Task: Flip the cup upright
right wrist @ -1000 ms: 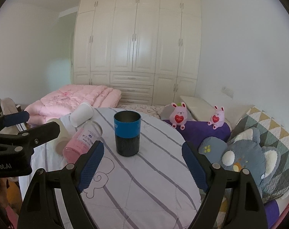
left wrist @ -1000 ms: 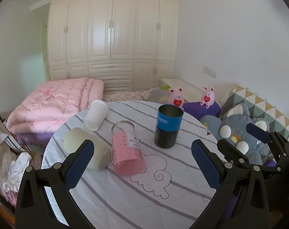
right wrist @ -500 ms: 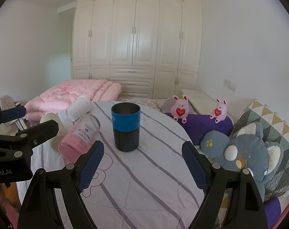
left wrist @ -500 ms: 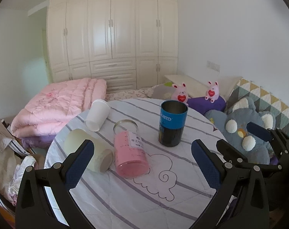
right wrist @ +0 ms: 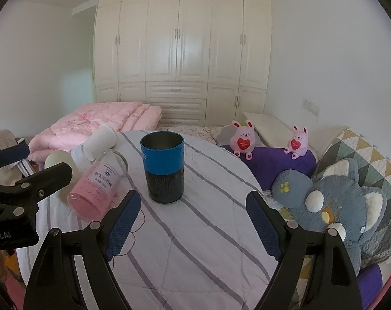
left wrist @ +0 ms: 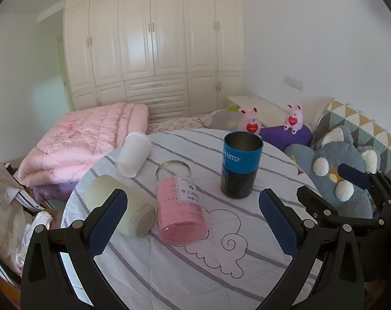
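Note:
A blue and black cup (left wrist: 240, 165) stands upright, mouth up, on the round table (left wrist: 185, 271); it also shows in the right wrist view (right wrist: 164, 166). A pink glass jar (left wrist: 178, 204) (right wrist: 97, 188), a white paper cup (left wrist: 134, 153) (right wrist: 101, 142) and a pale cream cup (left wrist: 118, 204) (right wrist: 56, 160) lie on their sides to its left. My left gripper (left wrist: 193, 222) is open and empty, in front of the pink jar. My right gripper (right wrist: 194, 223) is open and empty, in front of the blue cup.
The table has a striped cloth with a cloud drawing (left wrist: 221, 240). A folded pink quilt (left wrist: 87, 134) lies behind it. Pink bunny toys (right wrist: 243, 139), a purple cushion (right wrist: 273, 162) and a grey plush (right wrist: 335, 201) are on the right. Clothes (left wrist: 7, 196) are piled at the left.
Both grippers have pulled back and lifted slightly, so the table and cups sit a little lower and farther in view. No cup has moved. Both grippers stay open.

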Motion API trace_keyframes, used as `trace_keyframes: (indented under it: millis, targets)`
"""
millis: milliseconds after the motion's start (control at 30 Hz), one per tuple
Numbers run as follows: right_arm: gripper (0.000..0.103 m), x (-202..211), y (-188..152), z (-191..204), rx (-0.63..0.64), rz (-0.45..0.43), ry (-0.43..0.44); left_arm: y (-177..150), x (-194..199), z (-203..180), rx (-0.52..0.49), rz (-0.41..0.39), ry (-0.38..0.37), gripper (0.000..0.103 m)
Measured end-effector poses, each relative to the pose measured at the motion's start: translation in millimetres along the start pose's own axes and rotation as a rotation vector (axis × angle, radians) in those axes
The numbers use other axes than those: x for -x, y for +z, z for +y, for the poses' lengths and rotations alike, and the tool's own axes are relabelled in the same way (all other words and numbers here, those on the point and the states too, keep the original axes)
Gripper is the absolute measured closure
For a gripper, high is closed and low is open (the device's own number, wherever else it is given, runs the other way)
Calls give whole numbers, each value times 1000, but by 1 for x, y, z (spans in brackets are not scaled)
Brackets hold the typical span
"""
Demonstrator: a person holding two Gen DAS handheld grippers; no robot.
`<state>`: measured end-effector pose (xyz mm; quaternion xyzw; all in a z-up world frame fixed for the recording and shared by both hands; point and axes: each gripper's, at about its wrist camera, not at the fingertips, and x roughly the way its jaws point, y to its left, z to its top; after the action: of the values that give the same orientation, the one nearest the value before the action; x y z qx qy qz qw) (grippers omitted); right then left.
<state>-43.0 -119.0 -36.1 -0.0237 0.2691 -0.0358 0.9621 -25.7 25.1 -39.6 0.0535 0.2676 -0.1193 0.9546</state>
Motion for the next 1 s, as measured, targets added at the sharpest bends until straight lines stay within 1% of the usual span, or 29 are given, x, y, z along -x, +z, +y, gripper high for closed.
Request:
trace_keyframes:
  millis: [233,533,867,1000]
  targets:
    - [18,-8,1,-2,-3,9,5,2,-7,3,7,3,32,0]
    - [18,-19,3,-1,-6,19,16,6,-17,-3,-14,-1,47,0]
    - [18,-34,9,-6,-20,38,15,13,-29,-6,-24,5,41,0]
    - [18,-41,9,-8,-27,49,4,15,-38,-6,-21,25,41,0]
